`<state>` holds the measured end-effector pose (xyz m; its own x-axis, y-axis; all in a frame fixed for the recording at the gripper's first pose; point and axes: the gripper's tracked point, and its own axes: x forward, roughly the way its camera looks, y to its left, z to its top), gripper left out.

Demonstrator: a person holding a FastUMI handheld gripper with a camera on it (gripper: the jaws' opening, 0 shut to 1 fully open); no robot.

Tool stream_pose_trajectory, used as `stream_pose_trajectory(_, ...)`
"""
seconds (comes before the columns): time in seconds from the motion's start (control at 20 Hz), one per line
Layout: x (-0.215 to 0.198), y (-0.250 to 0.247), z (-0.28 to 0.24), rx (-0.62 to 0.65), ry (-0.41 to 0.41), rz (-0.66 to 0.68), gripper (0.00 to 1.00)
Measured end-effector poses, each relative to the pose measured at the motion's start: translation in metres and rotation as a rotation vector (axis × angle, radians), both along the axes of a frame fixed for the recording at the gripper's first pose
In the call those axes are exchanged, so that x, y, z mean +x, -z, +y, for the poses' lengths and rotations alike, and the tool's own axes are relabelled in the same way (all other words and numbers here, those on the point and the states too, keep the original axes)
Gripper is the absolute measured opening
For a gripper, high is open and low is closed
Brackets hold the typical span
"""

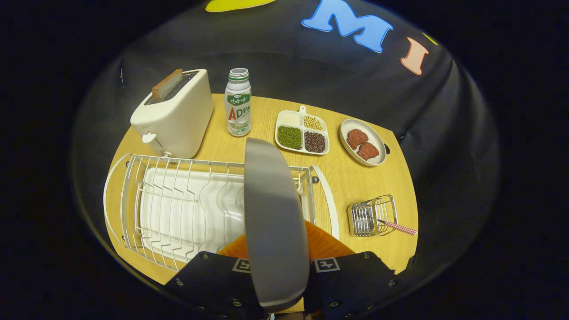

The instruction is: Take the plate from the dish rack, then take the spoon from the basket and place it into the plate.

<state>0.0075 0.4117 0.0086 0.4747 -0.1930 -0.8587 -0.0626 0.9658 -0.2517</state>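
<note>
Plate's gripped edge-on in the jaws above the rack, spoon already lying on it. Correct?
Not quite. The gripper view shows the plate gripped edge-on in the jaws over the dish rack, but the spoon is still in the wire basket, off to the right of the rack.

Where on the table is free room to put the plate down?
The gripper is shut on the plate. Bare wood lies between rack and basket, below the tray. Toaster, bottle and dish crowd the back.
</note>
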Motion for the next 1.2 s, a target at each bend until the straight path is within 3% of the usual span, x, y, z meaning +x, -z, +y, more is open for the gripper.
stream_pose_trajectory(0.45, -0.013, -0.076, -0.046, 0.092, -0.001, -0.110, 0.36)
stream_pose_trajectory(0.75, -0.040, -0.111, -0.105, 0.117, 0.010, -0.157, 0.36)
stream_pose_trajectory(1.2, -0.087, -0.106, -0.184, 0.190, -0.001, -0.166, 0.37)
